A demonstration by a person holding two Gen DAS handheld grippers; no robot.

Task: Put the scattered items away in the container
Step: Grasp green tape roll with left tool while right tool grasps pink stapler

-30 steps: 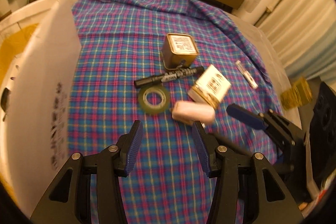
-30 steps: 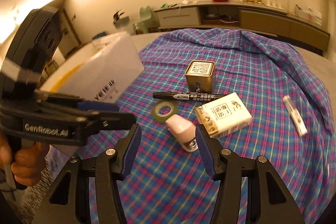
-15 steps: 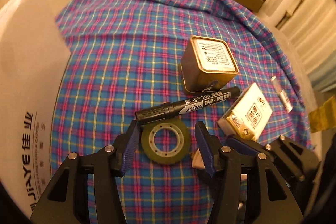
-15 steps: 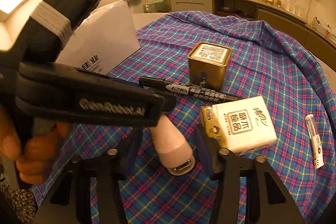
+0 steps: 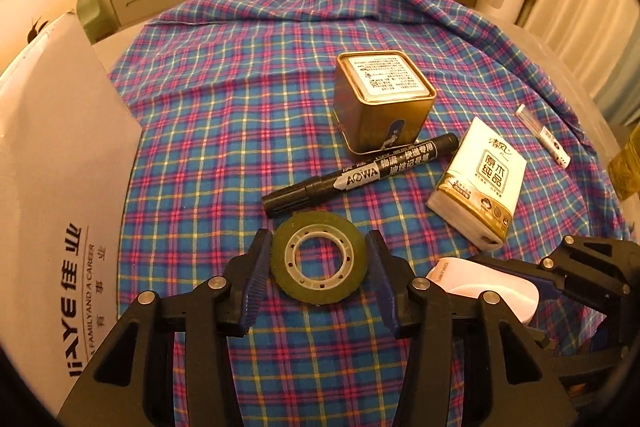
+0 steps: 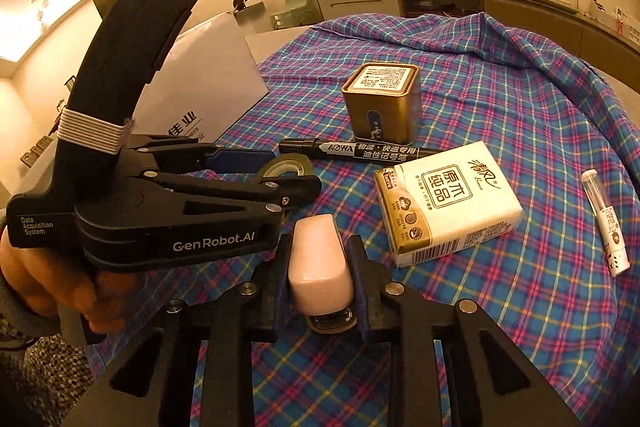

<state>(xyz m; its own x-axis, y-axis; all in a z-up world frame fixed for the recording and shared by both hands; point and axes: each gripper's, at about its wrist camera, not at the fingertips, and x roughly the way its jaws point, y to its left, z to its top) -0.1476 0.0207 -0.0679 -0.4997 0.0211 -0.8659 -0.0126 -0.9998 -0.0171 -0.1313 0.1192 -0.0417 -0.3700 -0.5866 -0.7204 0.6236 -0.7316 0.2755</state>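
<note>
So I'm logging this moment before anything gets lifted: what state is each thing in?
Left claw: closing, astride the tape roll, pads not yet pressing.
Right claw: closing, pads against the pink item.
Tape roll: flat on the cloth.
Pink item: on its side.
Marker: capped, lying against the tin.
Gold tin: upright, lid on.
Tissue pack: flat, sealed.
Small tube: lying flat.

Glossy metal tin (image 5: 384, 103), woven plaid cloth (image 5: 240, 107)

Two wrist fisheye views, both angled steeply down, close over the plaid cloth (image 5: 240, 115).
Shared: gold tin (image 5: 384, 103), marker (image 6: 352, 151), tissue pack (image 6: 448, 203).
</note>
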